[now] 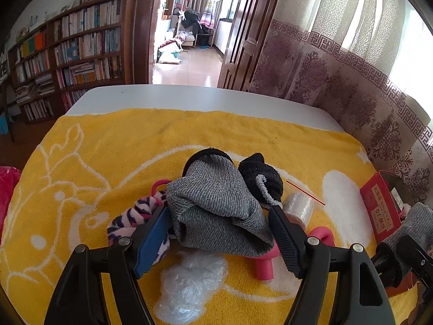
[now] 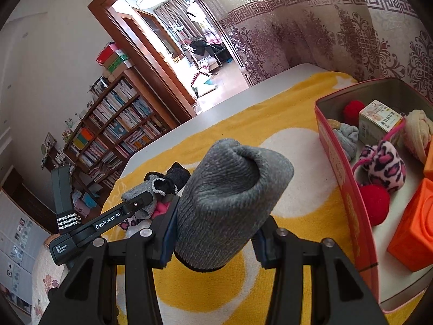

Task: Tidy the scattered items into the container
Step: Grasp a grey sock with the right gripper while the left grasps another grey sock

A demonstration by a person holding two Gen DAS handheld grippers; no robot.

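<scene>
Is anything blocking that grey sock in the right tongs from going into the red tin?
Nothing visible does. The grey sock sits gripped in the right tongs, and only bare yellow towel lies between it and the open red tin, which has free floor space inside.

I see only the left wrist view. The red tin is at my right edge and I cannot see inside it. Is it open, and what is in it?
Observer: It is open. The red tin holds red pompoms, a small carton, a leopard plush and an orange block.
Operator: What do the right tongs carry?
Observer: The right tongs are shut on a grey knitted roll, outside the tin.
Operator: Is any tin floor bare?
Observer: Yes, a strip at the near end.
</scene>
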